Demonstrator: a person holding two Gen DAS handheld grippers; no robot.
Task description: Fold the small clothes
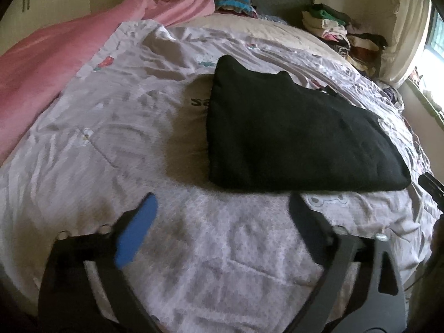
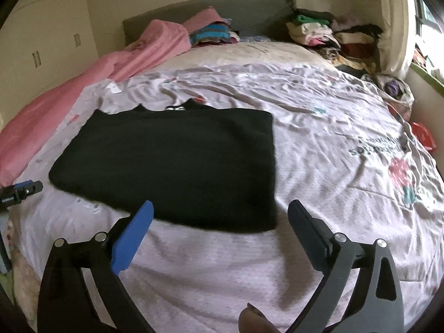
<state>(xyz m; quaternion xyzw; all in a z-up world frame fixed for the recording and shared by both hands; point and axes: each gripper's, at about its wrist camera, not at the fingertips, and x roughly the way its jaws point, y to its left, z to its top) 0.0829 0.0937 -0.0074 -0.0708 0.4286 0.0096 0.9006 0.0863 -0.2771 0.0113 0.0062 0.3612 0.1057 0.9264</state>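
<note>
A black garment (image 1: pixel 291 133) lies folded flat on the bed's pale printed cover (image 1: pixel 111 127). It also shows in the right wrist view (image 2: pixel 172 163), left of centre. My left gripper (image 1: pixel 222 202) is open and empty, hovering over the cover just in front of the garment's near edge. My right gripper (image 2: pixel 220 208) is open and empty, its fingers straddling the garment's near right corner from above. The left gripper's body (image 2: pixel 19 191) shows at the left edge of the right wrist view.
A pink blanket (image 1: pixel 55 63) lies along the left side of the bed. Piles of clothes (image 1: pixel 341 30) sit at the headboard, with a striped pile (image 2: pixel 211 34) in the middle. A window (image 1: pixel 435 38) is on the right wall. A red item (image 2: pixel 423 136) lies at the bed's right edge.
</note>
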